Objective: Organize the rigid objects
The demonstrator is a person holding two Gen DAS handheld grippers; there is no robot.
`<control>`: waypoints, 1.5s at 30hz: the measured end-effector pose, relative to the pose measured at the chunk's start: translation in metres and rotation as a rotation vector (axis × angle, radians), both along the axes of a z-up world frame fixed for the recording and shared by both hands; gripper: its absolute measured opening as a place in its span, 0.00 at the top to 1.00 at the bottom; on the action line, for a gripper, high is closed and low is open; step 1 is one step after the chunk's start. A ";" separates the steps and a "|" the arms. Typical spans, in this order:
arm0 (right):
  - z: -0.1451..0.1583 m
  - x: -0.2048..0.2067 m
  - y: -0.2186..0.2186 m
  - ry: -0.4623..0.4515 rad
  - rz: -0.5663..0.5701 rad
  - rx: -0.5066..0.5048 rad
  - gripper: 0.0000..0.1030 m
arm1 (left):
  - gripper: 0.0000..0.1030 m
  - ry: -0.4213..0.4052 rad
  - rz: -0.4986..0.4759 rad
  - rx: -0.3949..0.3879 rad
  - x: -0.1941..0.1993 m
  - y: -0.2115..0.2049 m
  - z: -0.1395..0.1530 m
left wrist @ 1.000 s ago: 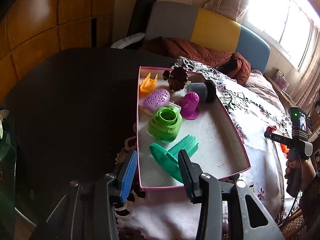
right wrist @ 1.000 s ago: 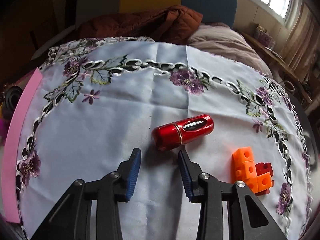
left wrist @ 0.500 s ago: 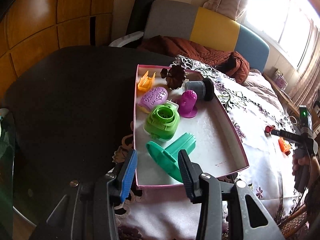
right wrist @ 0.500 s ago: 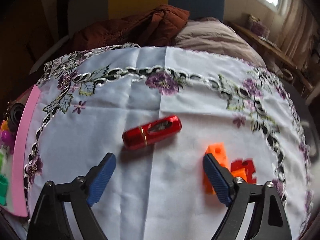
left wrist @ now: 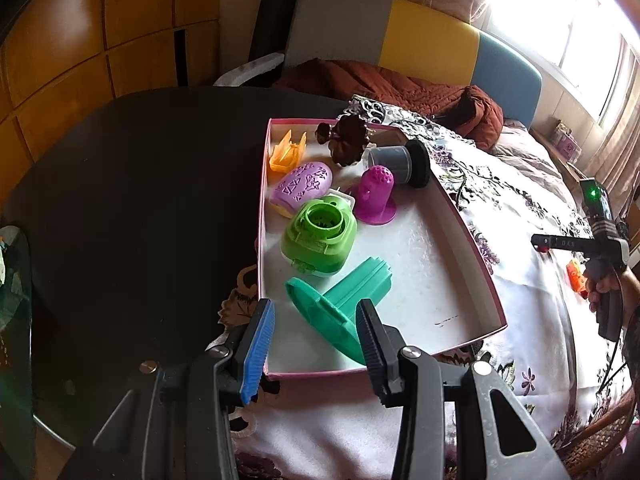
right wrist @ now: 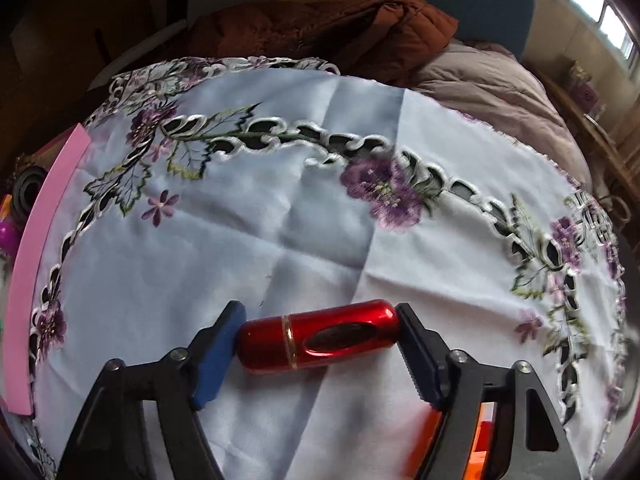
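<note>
Right wrist view: the right gripper (right wrist: 318,354) straddles a red capsule-shaped case (right wrist: 320,340) lying crosswise on the embroidered tablecloth (right wrist: 280,220); its jaws are closing, and both pads look to be at the case's ends, though firm pressing cannot be confirmed.
Below the right finger: orange blocks (right wrist: 478,448), blurred and mostly hidden behind the gripper frame.
Far left of that gripper: the pink box wall (right wrist: 38,240), cut off by the picture edge.
Left wrist view: the left gripper (left wrist: 316,332) hovers with a narrow gap over the near edge of the box (left wrist: 472,240), nothing between its pads.
Just ahead of it: a teal flanged piece (left wrist: 340,300), partly hidden by the right finger.
Further ahead: a green round housing (left wrist: 320,236), a magenta dome (left wrist: 376,196), a lilac oval (left wrist: 302,184), an orange piece (left wrist: 288,152), a grey cylinder (left wrist: 394,162) and a dark, hard-to-identify object (left wrist: 348,140).
Far right: a hand (left wrist: 608,280) on the other gripper's handle, cropped.
</note>
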State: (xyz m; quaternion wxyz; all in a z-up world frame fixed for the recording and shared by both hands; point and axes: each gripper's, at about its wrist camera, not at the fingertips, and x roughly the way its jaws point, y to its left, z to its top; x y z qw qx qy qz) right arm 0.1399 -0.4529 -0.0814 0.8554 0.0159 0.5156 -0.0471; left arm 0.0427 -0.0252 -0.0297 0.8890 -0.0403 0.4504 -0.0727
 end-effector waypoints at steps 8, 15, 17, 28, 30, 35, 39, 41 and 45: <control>0.002 -0.018 0.022 -0.033 -0.025 -0.002 0.27 | 0.59 -0.022 -0.023 0.005 -0.003 -0.006 0.005; -0.003 -0.033 0.059 -0.071 0.004 0.029 0.27 | 0.59 -0.036 -0.011 -0.002 -0.009 0.000 0.009; -0.003 -0.036 0.056 -0.080 -0.009 0.048 0.27 | 0.59 -0.048 -0.004 0.005 -0.012 0.002 0.012; -0.001 -0.045 0.066 -0.108 -0.067 -0.017 0.27 | 0.59 -0.069 0.016 0.015 -0.021 0.011 0.016; 0.002 -0.046 0.070 -0.111 -0.078 -0.045 0.27 | 0.59 -0.074 0.018 0.017 -0.023 0.013 0.017; 0.021 -0.053 0.082 -0.161 -0.077 -0.023 0.27 | 0.59 -0.072 0.031 0.014 -0.026 0.020 0.015; 0.039 -0.055 0.108 -0.204 -0.013 0.007 0.27 | 0.59 -0.067 0.043 0.006 -0.026 0.024 0.013; 0.050 -0.056 0.126 -0.234 0.032 0.027 0.27 | 0.59 -0.069 0.045 0.006 -0.026 0.025 0.013; 0.069 -0.056 0.166 -0.277 0.152 0.070 0.27 | 0.59 -0.063 0.053 0.006 -0.025 0.027 0.010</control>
